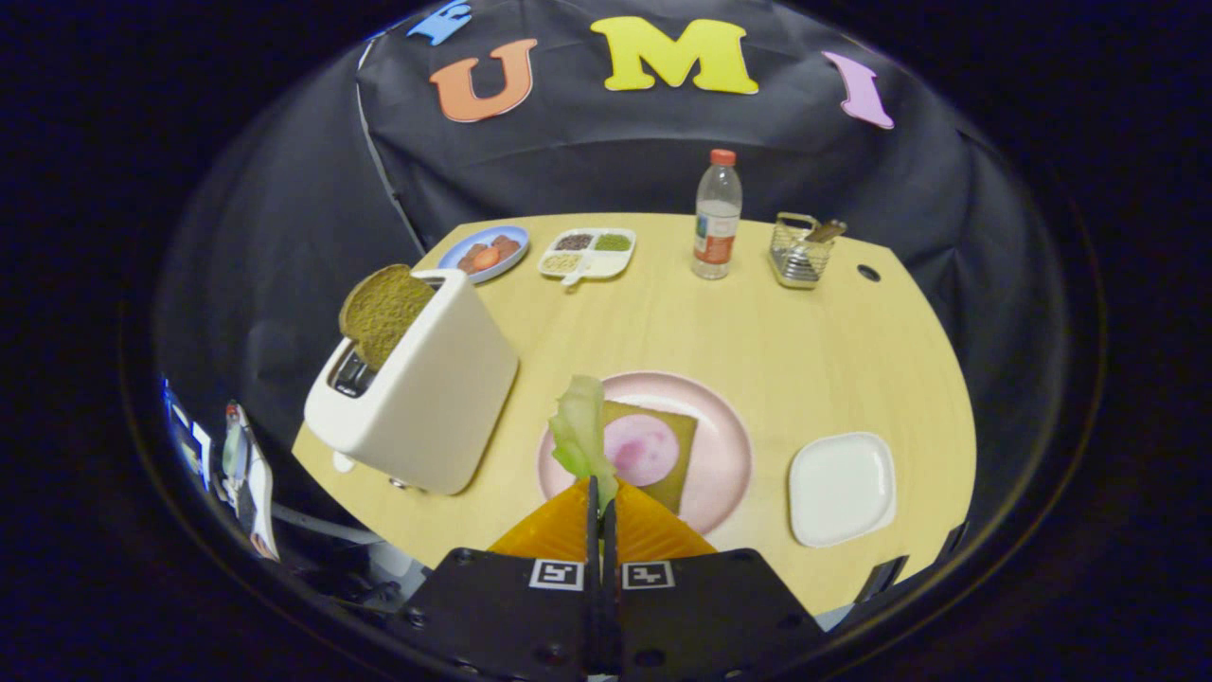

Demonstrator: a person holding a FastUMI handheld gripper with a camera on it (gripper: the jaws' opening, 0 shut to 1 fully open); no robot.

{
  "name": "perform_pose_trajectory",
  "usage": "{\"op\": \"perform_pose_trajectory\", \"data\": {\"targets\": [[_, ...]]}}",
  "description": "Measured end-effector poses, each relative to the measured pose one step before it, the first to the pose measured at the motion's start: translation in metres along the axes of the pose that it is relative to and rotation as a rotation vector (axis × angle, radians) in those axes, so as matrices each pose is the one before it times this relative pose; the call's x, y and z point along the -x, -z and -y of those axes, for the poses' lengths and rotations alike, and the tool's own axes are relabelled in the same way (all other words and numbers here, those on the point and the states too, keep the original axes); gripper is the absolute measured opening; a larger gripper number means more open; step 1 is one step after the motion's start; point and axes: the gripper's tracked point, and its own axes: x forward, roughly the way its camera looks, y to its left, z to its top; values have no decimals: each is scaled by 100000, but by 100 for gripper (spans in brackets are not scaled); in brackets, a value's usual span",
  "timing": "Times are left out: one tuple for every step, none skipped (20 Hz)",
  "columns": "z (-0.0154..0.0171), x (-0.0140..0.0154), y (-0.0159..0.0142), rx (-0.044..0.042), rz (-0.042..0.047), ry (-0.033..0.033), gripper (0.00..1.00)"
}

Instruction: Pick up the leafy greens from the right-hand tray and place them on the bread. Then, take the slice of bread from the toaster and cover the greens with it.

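So the biggest thing here is the round wooden table [757,322], light-coloured, taking up most of the scene in front of the black cloth wall. On its left side sits a cream toaster [426,388], tilted in the fisheye, with a brown slice of bread [379,313] sticking up out of the slot nearest the far-left. Near the middle, just ahead of the fingers, there's a pink plate [720,426] holding another slice of bread [668,455] with a round pink slice of something, maybe ham, [642,449] lying on top of it. To the right of that plate is a white square tray [841,488], nothing on it, well apart from the rest. Far side of the table: a clear water bottle [717,216] with an orange cap standing upright, a small wire basket [800,251] to its right, a white divided dish [587,252] with some dark, green and tan fillings to the bottle's left, and a blue plate [485,253] with reddish food bits further left. The gripper [600,493] has its fingers pressed together, clamped on the stem end of the leafy greens [582,431]; the pale green leaf stands up from the tips, over the left edge of the pink plate and partly in front of the bread there.
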Motion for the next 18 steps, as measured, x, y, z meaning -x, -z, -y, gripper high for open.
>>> {"op": "perform_pose_trajectory", "data": {"targets": [[-671,-421,-163,739,-221,-478,0],[-513,-640,-45,440,-294,-274,0],[-128,-816,-186,336,-228,394,0],[318,-956,-264,119,-310,1315,0],[767,-1128,-208,212,-788,2952,0],[662,-786,-208,-670,-507,2077,0],[580,-810,-283,-1587,-350,1010,0],[361,-786,-87,-1446,-829,771,0],[615,-678,-123,-962,-839,1094,0],[643,-596,-40,-458,-543,1390,0],[766,-562,-147,-210,-317,1412,1],[779,-517,6,-517,-625,1222,0],[371,-514,104,-630,-478,-159,0],[108,-506,148,-292,-635,-1331,1],[185,-601,138,713,-530,-1169,0],[706,-540,201,1315,-1016,690,0],[805,-392,221,371,-730,1756,1],[713,-288,217,-776,-420,1408,2]]}}
